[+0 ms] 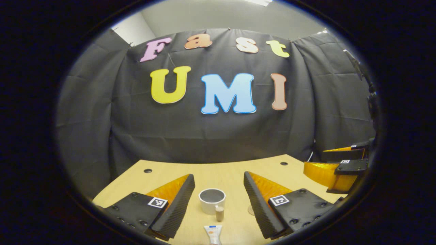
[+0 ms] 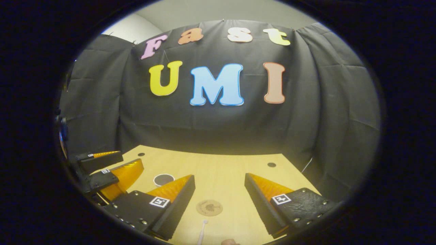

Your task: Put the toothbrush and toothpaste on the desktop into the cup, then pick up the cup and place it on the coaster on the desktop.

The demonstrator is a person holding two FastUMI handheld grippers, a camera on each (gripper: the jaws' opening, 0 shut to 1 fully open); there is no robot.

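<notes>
**Sizing up a light tube, a thin brush and an empty cup**

Hovering above the pale wooden worktop (image 1: 235, 170), the left tool (image 1: 219, 190) stood with its two fingers spread wide and nothing between them. In the left gripper view, the short white cylindrical cup (image 1: 212, 200) sat on the worktop in the gap between those fingers, mouth up, dark inside and apparently empty. Just nearer than the cup, at 6 o'clock from it, lay the white squeezable toothpaste tube (image 1: 214, 234) with its brownish cap pointing toward the cup.

The right tool (image 2: 219, 192) was likewise spread and empty. In the right gripper view, the round tan cork-like coaster (image 2: 209, 207) lay flat between its fingers, and the slim white toothbrush (image 2: 201, 234) lay at 6 o'clock from the coaster, one rounded end toward it. The cup showed there at about 10 o'clock from the coaster, well apart from it.

By my judgement, the tube would be light and soft, denting under pressure, so a grip across the firmer shoulder near the cap should hold better than one on the flat tail. The toothbrush looked stiff, thin and light; lying low on the worktop, it could skid or roll, and a pinch across the middle of the handle seemed safest. The cup appeared rigid and smooth, possibly slippery, and top-heavy once loaded; taking its wall near the rim seemed sensible.
</notes>
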